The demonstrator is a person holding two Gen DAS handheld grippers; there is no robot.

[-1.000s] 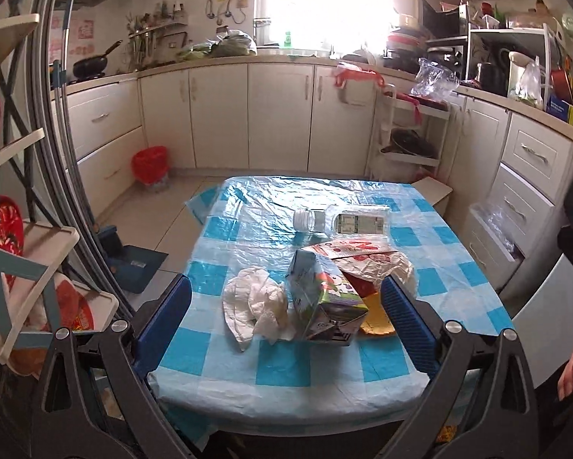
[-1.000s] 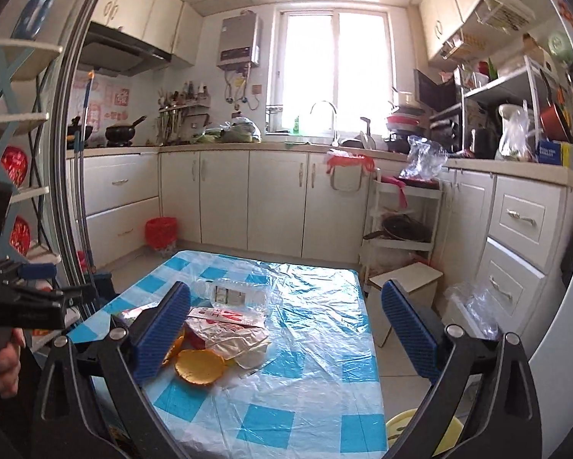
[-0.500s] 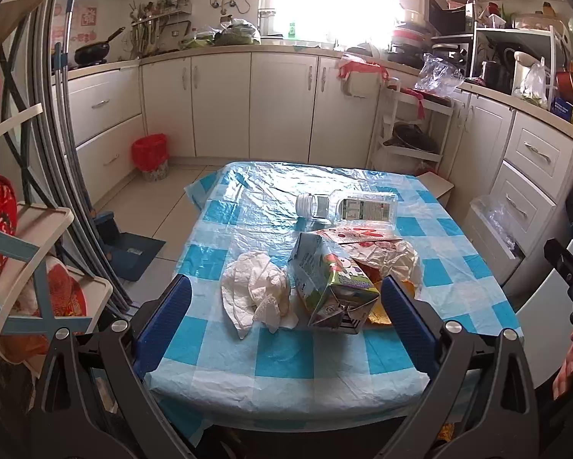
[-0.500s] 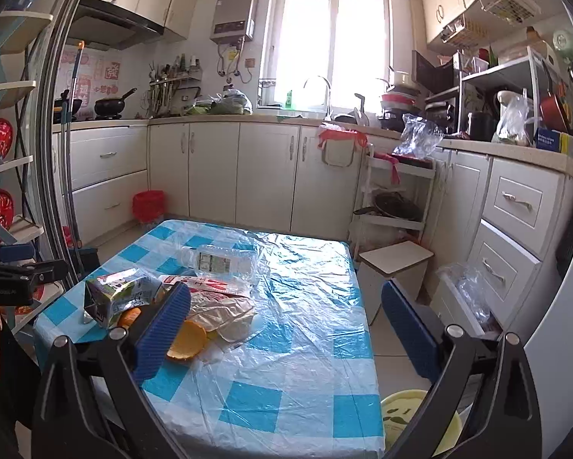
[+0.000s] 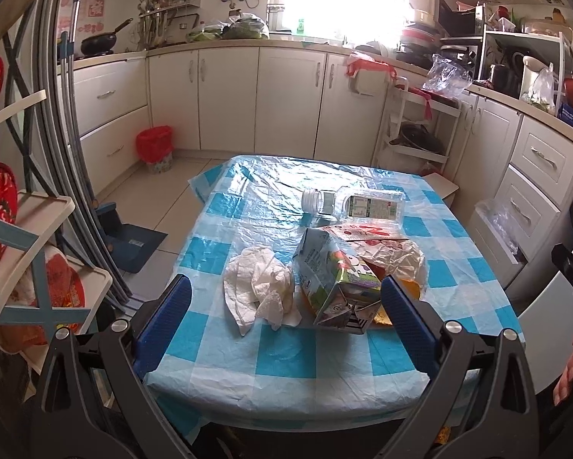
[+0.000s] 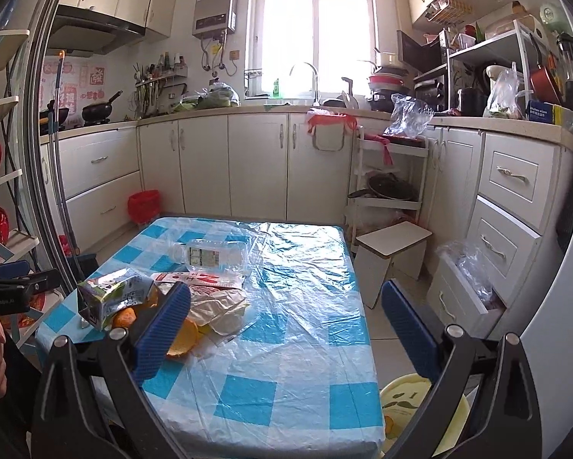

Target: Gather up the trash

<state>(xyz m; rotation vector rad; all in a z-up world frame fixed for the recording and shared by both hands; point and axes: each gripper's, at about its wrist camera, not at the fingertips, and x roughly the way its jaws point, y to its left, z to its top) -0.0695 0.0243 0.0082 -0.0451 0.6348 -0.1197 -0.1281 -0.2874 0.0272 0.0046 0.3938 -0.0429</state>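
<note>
Left wrist view shows the left gripper [image 5: 284,306] low at the near edge of the table [image 5: 286,375], its blue fingers [image 5: 164,313] wide apart and holding nothing. Just past them lies the trash: a crumpled white tissue [image 5: 259,287], and right beside it a squashed juice carton [image 5: 336,283] lying on its side. Behind the carton sit a wrinkled paper wrapper [image 5: 397,252] and bits of orange peel [image 5: 412,287], and a little farther back an empty plastic bottle [image 5: 355,202] lies flat. From the other side, the right gripper [image 6: 284,329] is also open and empty, hanging over the table with one finger near the peel. Far back on the floor by the cupboards stands a small red bin [image 5: 154,149]. I think the picking up has not started yet. The next move looks like going down on the tissue or carton, closing softly, and carrying it to a bin.
</note>
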